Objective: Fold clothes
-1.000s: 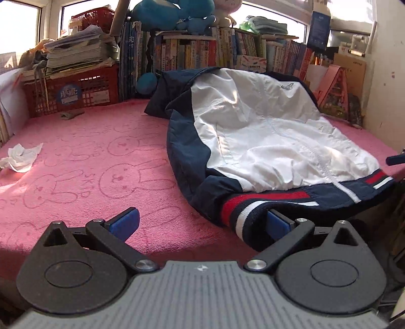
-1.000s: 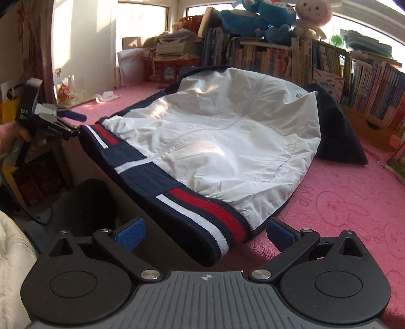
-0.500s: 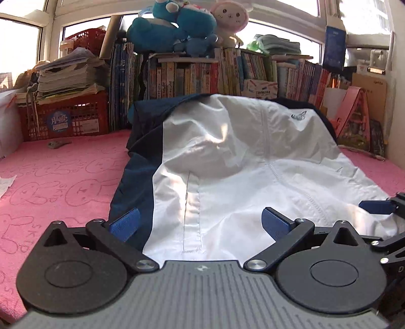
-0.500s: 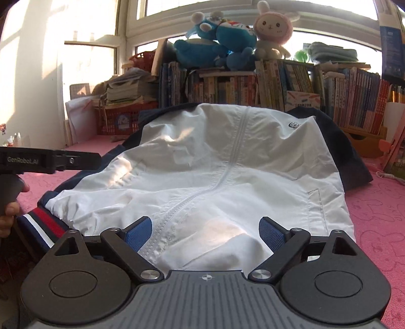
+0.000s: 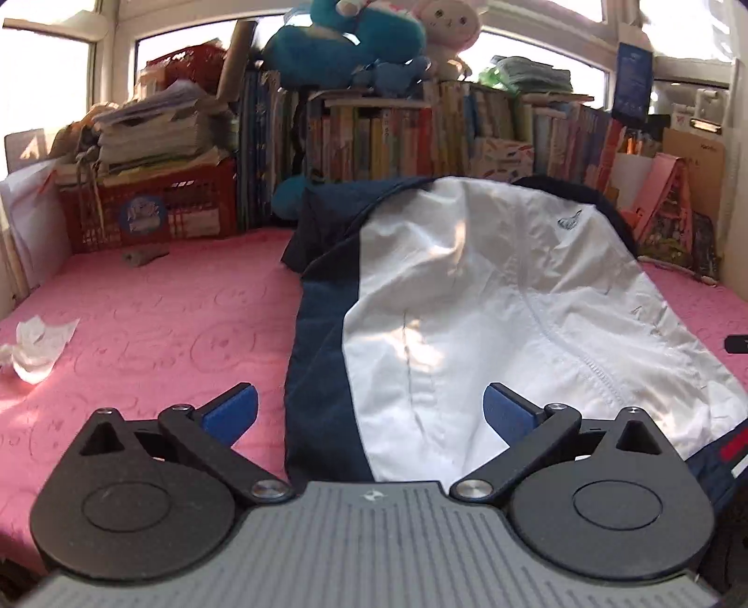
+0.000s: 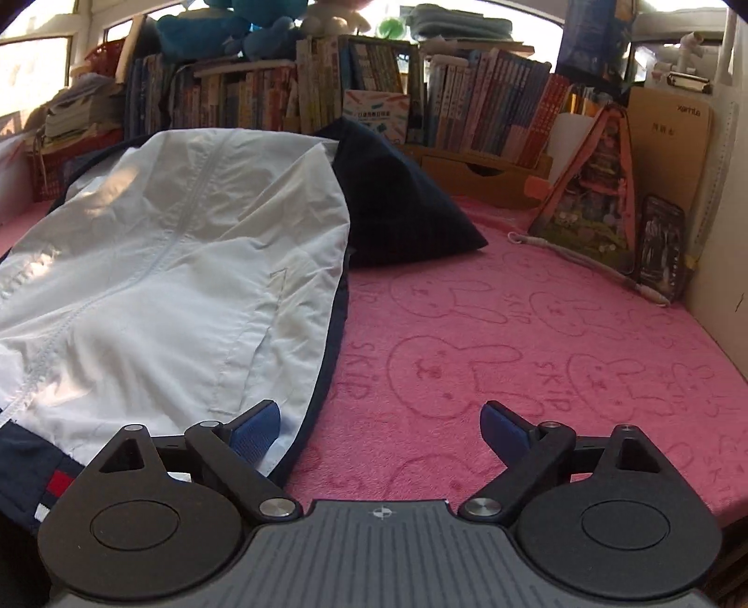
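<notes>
Left gripper (image 5: pixel 369 414) is spread wide, blue pads well apart and nothing pinched, and the near part of the jacket (image 5: pixel 491 299) sits right in the gap between them. Its navy side panel runs up just inside the left pad, the white front fills the rest of the gap, and the right pad hangs over white cloth. Off to the right, the striped red, white and navy hem (image 5: pixel 729 453) drops past the edge of the bed.

Right gripper (image 6: pixel 379 430) also stands apart; its jaws have just been opening a touch further, and nothing is clamped. Its left pad overlaps the jacket's navy-trimmed right edge near the hem, while the right pad hangs over the bare pink blanket (image 6: pixel 537 355) with its bunny pattern. From this side the jacket spreads away to the left and back, zip line running up the white front, and a navy sleeve (image 6: pixel 402 196) lies folded out to the right at the far end.

Further out, a crumpled tissue (image 5: pixel 35 346) lies on the blanket at far left, well apart from the jacket. Rows of books (image 6: pixel 491 107) line the back, with plush toys (image 5: pixel 364 37) on top.
</notes>
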### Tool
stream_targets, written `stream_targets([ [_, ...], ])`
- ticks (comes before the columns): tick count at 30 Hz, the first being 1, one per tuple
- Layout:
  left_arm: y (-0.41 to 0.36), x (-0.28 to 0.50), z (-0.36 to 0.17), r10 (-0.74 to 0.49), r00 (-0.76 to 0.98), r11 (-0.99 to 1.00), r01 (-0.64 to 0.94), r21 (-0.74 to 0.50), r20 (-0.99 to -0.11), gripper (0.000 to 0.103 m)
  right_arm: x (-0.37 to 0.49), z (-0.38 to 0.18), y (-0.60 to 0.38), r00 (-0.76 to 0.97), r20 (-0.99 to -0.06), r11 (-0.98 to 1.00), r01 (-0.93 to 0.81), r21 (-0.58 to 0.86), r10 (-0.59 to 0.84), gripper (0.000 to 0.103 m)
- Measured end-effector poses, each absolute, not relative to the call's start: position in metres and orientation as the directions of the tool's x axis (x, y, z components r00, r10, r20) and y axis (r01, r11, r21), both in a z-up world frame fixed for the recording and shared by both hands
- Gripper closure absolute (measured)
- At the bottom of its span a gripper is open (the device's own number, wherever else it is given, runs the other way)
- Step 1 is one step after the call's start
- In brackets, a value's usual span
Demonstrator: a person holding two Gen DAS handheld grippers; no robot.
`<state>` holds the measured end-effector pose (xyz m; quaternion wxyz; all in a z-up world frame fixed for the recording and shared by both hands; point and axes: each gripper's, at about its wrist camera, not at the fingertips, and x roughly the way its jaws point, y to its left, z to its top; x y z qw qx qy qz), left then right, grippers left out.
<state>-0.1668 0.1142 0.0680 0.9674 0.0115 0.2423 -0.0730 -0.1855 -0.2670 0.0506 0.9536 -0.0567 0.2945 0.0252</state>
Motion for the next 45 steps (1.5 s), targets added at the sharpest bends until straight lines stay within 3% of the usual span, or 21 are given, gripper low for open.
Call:
stream_targets([
  [5, 0.081, -0.127, 0.087, -0.272, 0.885, 0.961, 0.272, -0.055, -0.378, 0.000, -0.132, 0.098, -0.254, 0.893, -0.445, 0.992, -0.111, -0.062, 0.072, 0.006],
  [9, 0.052, -0.086, 0.049, -0.330, 0.825, 0.943, 0.310, -0.120, -0.459, 0.000, -0.051, 0.130, -0.222, 0.917, -0.369, 0.985, -0.169, -0.022, 0.149, 0.001],
  [13, 0.043, -0.065, 0.014, -0.339, 0.764, 0.940, 0.292, -0.175, -0.549, 0.000, 0.052, 0.148, -0.194, 0.928, -0.363, 0.986, -0.129, -0.107, 0.082, 0.000],
  [18, 0.033, -0.062, 0.006, -0.317, 0.739, 0.944, 0.309, -0.120, -0.594, 0.000, 0.160, 0.124, -0.176, 0.846, -0.531, 0.982, -0.060, -0.180, -0.046, 0.000],
  [23, 0.029, -0.062, 0.006, -0.295, 0.741, 0.948, 0.306, -0.088, -0.604, 0.000, 0.218, 0.077, -0.166, 0.710, -0.645, 0.939, 0.070, -0.336, -0.283, 0.002],
  [25, 0.030, -0.060, 0.007, -0.302, 0.741, 0.947, 0.304, -0.102, -0.599, 0.000, 0.224, 0.069, -0.174, 0.671, -0.671, 0.939, 0.116, -0.325, -0.315, 0.017],
  [26, 0.031, -0.060, 0.007, -0.305, 0.742, 0.947, 0.304, -0.107, -0.598, 0.000, 0.224, 0.069, -0.179, 0.664, -0.681, 0.944, 0.128, -0.305, -0.310, 0.038],
  [27, 0.031, -0.060, 0.007, -0.308, 0.742, 0.947, 0.303, -0.112, -0.596, 0.000, 0.219, 0.074, -0.185, 0.681, -0.674, 0.952, 0.124, -0.279, -0.286, 0.067],
  [29, 0.030, -0.059, 0.008, -0.308, 0.742, 0.946, 0.303, -0.113, -0.595, 0.000, 0.204, 0.093, -0.197, 0.741, -0.626, 0.965, 0.119, -0.233, -0.243, 0.092],
  [32, 0.030, -0.059, 0.009, -0.311, 0.742, 0.946, 0.302, -0.118, -0.594, 0.000, 0.156, 0.150, -0.221, 0.881, -0.403, 0.963, 0.179, -0.202, -0.248, 0.092],
  [35, 0.029, -0.059, 0.009, -0.311, 0.743, 0.946, 0.302, -0.119, -0.593, 0.000, 0.075, 0.202, -0.275, 0.938, -0.141, 0.949, 0.314, -0.035, -0.315, 0.092],
  [37, 0.028, -0.059, 0.009, -0.310, 0.743, 0.946, 0.302, -0.116, -0.593, 0.000, 0.017, 0.213, -0.323, 0.921, -0.054, 0.914, 0.391, 0.111, -0.387, 0.092],
  [38, 0.027, -0.059, 0.009, -0.309, 0.743, 0.946, 0.302, -0.114, -0.594, 0.000, -0.006, 0.212, -0.346, 0.909, -0.053, 0.897, 0.416, 0.147, -0.413, 0.090],
  [41, 0.026, -0.058, 0.009, -0.303, 0.743, 0.948, 0.302, -0.105, -0.597, 0.000, -0.058, 0.176, -0.408, 0.850, -0.212, 0.845, 0.516, 0.144, -0.483, 0.080],
  [45, 0.025, -0.057, 0.008, -0.298, 0.743, 0.948, 0.302, -0.096, -0.599, 0.000, -0.096, 0.096, -0.457, 0.707, -0.551, 0.829, 0.557, 0.048, -0.443, 0.068],
])
